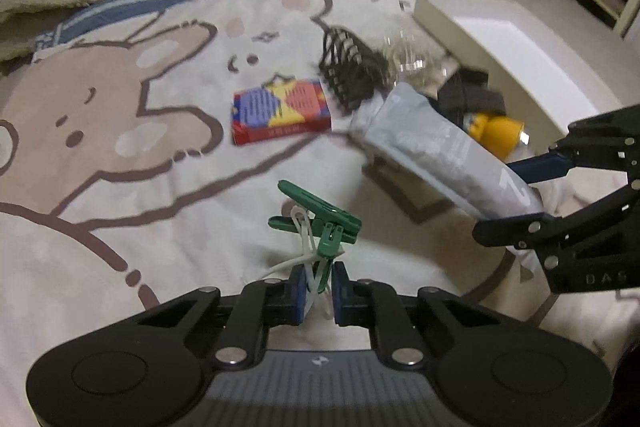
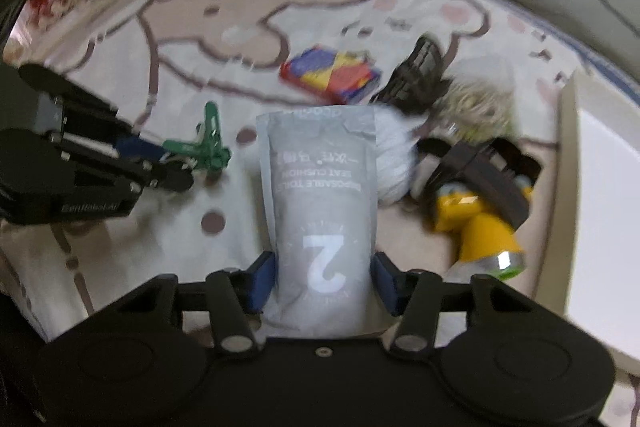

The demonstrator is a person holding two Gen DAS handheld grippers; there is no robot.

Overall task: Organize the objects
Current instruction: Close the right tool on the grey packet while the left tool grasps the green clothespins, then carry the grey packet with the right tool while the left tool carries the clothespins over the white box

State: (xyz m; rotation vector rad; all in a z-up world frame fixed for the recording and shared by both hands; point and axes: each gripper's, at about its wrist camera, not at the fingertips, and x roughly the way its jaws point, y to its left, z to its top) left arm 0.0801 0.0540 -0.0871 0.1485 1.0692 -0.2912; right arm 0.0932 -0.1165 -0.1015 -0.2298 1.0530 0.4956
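Left jaws pinch the green clips' white cord (image 1: 308, 247); right jaws clamp the grey packet (image 2: 324, 211).

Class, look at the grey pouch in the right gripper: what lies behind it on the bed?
Behind the grey pouch lie a colourful box and a black hair clip. Whatever lies directly under it is covered.

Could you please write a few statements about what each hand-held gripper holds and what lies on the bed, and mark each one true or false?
1. The right hand-held gripper is shut on the grey pouch. True.
2. The left hand-held gripper is open and holds nothing. False: it grips the white cord of the green clips.
3. The colourful box lies flat on the blanket. True.
4. The yellow bottle is held by a gripper. False: it lies beside the white box.
5. The black hair claw lies beside the colourful box. True.
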